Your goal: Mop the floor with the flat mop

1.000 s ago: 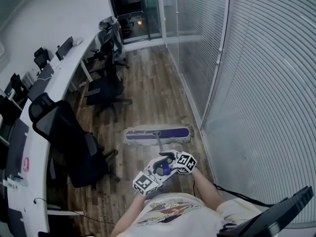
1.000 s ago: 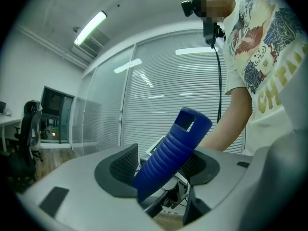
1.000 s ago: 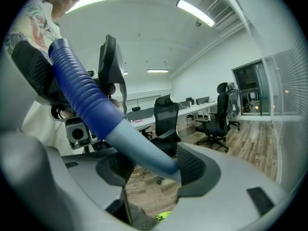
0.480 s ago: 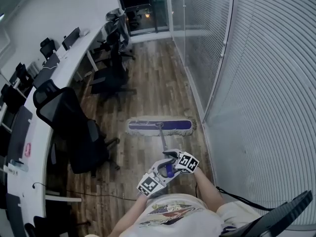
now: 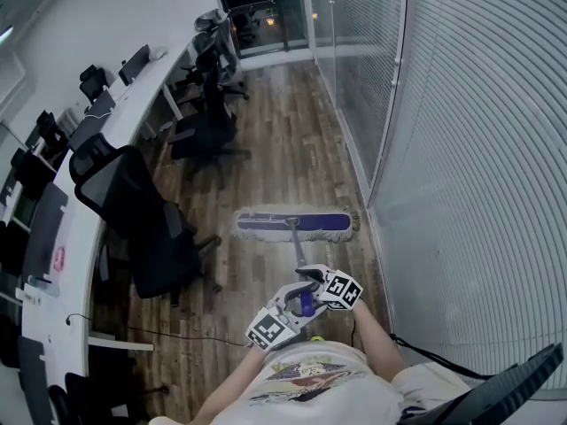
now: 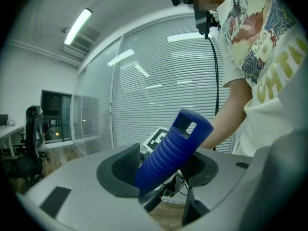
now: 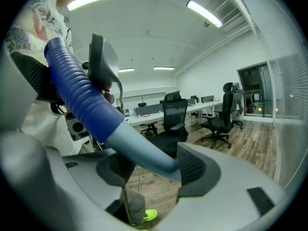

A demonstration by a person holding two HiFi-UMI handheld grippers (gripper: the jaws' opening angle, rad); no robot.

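Observation:
In the head view the flat mop head (image 5: 297, 224), blue with a pale fringe, lies across the wood floor (image 5: 283, 140) near the glass wall. Its grey pole (image 5: 296, 248) runs back to my two grippers in front of my body. My left gripper (image 5: 291, 311) is shut on the blue ribbed handle grip (image 6: 171, 148), and both pads press its sides in the left gripper view (image 6: 161, 170). Just ahead, my right gripper (image 5: 310, 282) is shut on the grey pole (image 7: 142, 150) below the blue grip (image 7: 79, 93), with the pole held between its pads (image 7: 154, 170).
A black office chair (image 5: 155, 233) stands close on the left of the mop. More chairs (image 5: 208, 127) line the long white desk (image 5: 84, 228). A glass wall with blinds (image 5: 461, 149) borders the right. A thin cable (image 5: 124, 330) crosses the floor under the desk.
The mop head has slid a little further from me and toward the glass wall. More of the pole shows between it and my grippers. Both grippers keep their hold.

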